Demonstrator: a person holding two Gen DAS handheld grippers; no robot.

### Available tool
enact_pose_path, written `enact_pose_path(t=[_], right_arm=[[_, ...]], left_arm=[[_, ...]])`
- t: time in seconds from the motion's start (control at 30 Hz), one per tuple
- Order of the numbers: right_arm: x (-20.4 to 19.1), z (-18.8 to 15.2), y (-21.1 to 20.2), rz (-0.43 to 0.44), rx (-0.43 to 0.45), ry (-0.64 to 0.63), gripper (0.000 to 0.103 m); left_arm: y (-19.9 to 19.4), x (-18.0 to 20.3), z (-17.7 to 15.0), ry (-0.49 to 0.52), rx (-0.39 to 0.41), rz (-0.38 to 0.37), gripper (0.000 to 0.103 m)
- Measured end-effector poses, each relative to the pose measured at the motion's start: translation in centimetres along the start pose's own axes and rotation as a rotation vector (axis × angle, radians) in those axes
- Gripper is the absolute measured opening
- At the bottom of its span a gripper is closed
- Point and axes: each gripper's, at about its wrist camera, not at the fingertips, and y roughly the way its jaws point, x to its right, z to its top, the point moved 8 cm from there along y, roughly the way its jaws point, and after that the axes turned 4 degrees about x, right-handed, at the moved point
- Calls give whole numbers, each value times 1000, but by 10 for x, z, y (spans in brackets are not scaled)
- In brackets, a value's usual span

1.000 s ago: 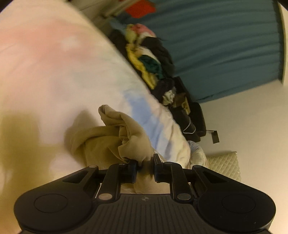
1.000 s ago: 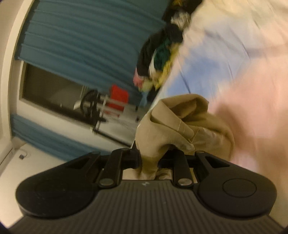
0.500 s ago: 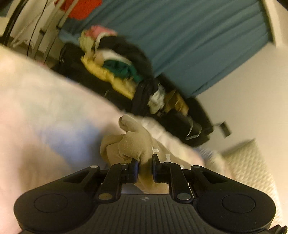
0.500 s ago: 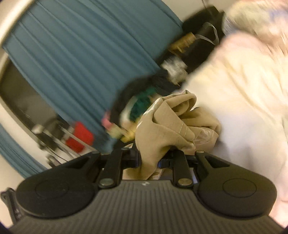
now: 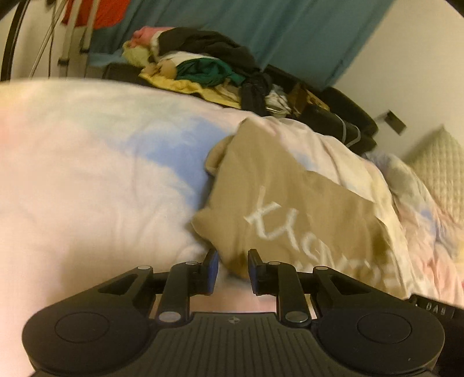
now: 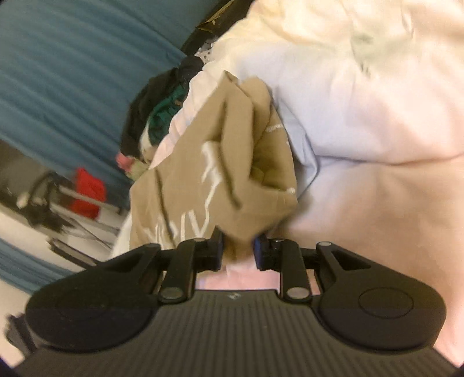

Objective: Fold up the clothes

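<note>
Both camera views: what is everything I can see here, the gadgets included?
Tan T-shirt: one, tan with white lettering, spread on the bed by both grippers.
Duvet: one, pastel pink, blue and white, covering the bed.
Clothes pile: one heap, black, green, yellow and pink, beyond the bed.
Curtain: one, teal, behind the pile.
Quilted pillow: one, cream, far right.
Left gripper: one, black, open, shirt edge between its fingers.
Right gripper: one, black, open, shirt edge between its fingers.

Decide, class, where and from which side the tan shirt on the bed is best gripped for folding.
Probably grip the tan shirt at its near hem corners, coming in low from the near edge. Its printed front lies mostly spread over the duvet, but its far end is bunched.
</note>
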Motion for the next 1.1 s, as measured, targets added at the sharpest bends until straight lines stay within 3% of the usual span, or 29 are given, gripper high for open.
enact_pose_path(t=[0.07,0.17,0.23,0.3,0.37,0.47,0.5,0.53,0.6,0.63,0.77,0.93,1.1], right_arm=[[-15,-1,-27,-43,20,-87,24],[-45,-4,-76,-39,69,-190,24],[-64,-6,-107,-27,94,-242,24],[-83,-9,-137,-20,117,-294,24],[-100,-10,-163,-2,145,-335,24],[-122,-16,-205,44,198,-386,25],[-126,-19,-219,60,220,-398,32],[-129,-23,-232,74,242,-413,39],[-135,-30,-257,93,281,-446,83],[-137,-35,-268,102,297,-459,92],[-137,-60,-299,126,334,-527,91],[-120,-89,-303,118,346,-570,90],[-104,-114,-295,102,369,-599,90]], left_arm=[[-31,10,4,22,11,-2,23],[-83,23,12,55,48,-8,24],[-119,33,17,79,83,-9,30],[-155,42,20,109,120,-7,41],[-193,52,22,151,159,1,46],[-254,66,16,202,236,2,69],[-274,70,12,216,269,2,84],[-286,71,6,228,288,4,92],[-305,71,-7,248,314,11,99],[-315,71,-13,258,327,15,102],[-352,72,-40,298,380,28,103],[-400,73,-72,349,446,45,103],[-408,57,-102,356,488,71,103]])
